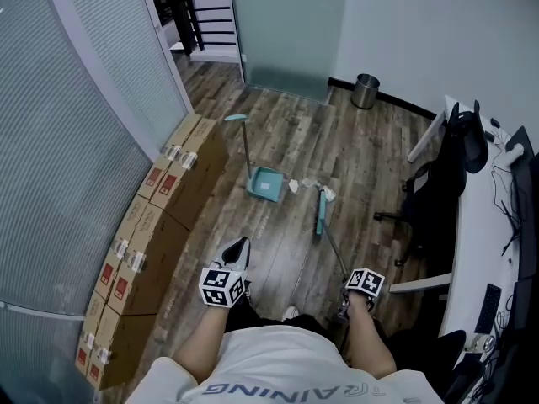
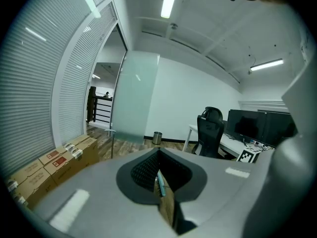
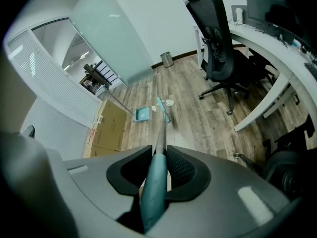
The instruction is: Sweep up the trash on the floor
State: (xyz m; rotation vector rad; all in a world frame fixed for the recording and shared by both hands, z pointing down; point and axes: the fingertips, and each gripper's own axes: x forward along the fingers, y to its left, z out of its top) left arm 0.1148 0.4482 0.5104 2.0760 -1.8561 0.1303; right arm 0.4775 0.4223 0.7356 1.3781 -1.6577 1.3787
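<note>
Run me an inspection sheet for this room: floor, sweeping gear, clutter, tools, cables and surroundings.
Surface: wood-plank floor.
Job's things: teal dustpan on the floor, handle upright; broom head beside it; white paper scraps around both.
Clutter: cardboard boxes stacked along the left wall.
Tools: left tool shut, empty; right tool shut on the broom handle.
Cables: thin dark leads on the desk.
Surroundings: metal bin, black office chair, frosted glass panel.
</note>
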